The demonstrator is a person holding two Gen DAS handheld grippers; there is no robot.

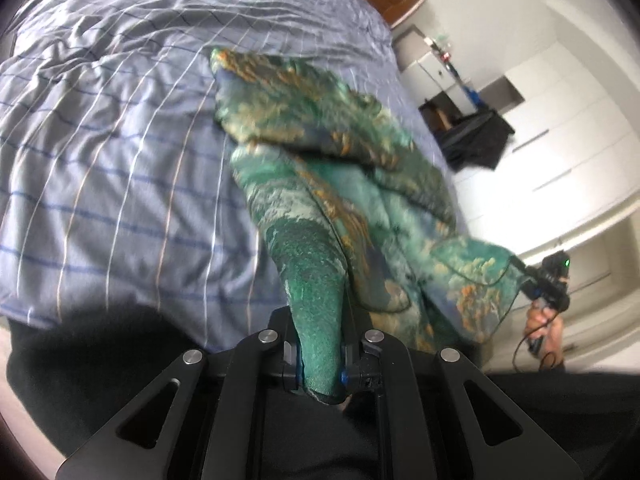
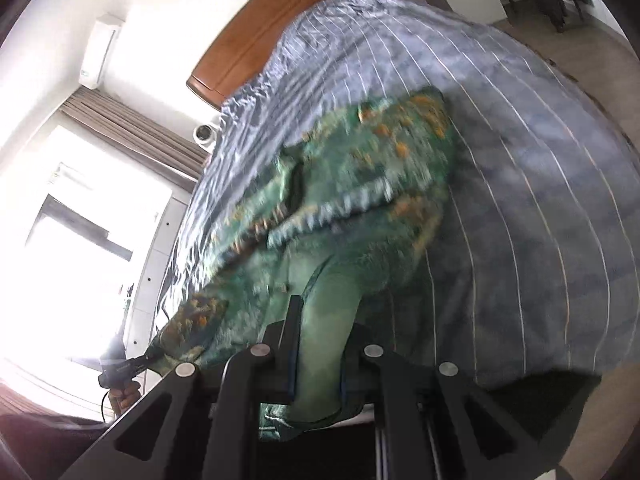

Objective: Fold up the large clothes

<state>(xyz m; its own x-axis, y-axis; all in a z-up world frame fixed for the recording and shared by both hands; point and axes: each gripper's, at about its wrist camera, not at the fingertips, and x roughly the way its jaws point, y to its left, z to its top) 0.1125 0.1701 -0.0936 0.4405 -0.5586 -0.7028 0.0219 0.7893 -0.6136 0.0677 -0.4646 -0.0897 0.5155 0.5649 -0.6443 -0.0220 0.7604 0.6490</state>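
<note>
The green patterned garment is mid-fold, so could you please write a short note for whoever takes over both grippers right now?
Left gripper: shut on one end of the green garment.
Right gripper: shut on the other end.
Garment: stretched between the grippers, its far part lying on the striped bed cover.
Done: both ends gripped and lifted.
Left: carry the held ends over the far part, lay flat, then finish folding.

Your bed [image 1: 100, 152], wrinkled blue striped cover [image 2: 540, 220], wooden headboard [image 2: 256, 44] at its far end, your green patterned garment [image 1: 320, 128] lying partly on it
</note>
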